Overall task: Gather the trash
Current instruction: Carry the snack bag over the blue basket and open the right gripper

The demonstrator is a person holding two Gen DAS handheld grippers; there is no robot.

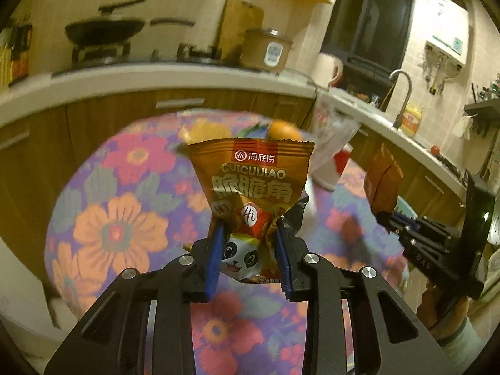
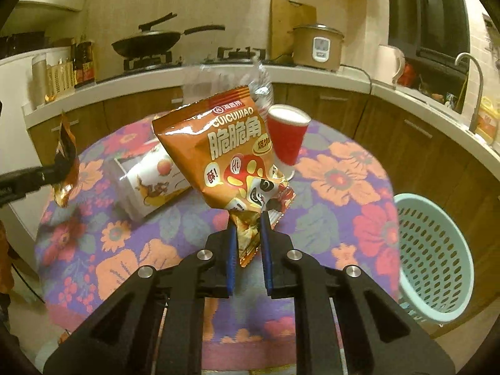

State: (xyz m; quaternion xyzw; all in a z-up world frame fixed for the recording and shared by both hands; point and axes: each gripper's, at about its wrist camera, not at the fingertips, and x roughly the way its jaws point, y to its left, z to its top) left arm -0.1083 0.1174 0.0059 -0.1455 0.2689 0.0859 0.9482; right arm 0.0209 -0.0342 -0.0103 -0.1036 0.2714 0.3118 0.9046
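Left gripper (image 1: 250, 234): your jaws are clamped on the lower end of an orange snack packet (image 1: 253, 181), held up above the flowered tabletop (image 1: 118, 218).
Right gripper (image 2: 247, 228): your jaws pinch the bottom corner of a second snack packet (image 2: 218, 153), also lifted over the tabletop.
Red paper cup (image 2: 289, 137): stands on the tabletop behind that second packet.
White canister (image 2: 147, 181): lies on its side on the tabletop, left of the cup.
Teal basket (image 2: 437, 256): just off the tabletop's right edge, lower down.
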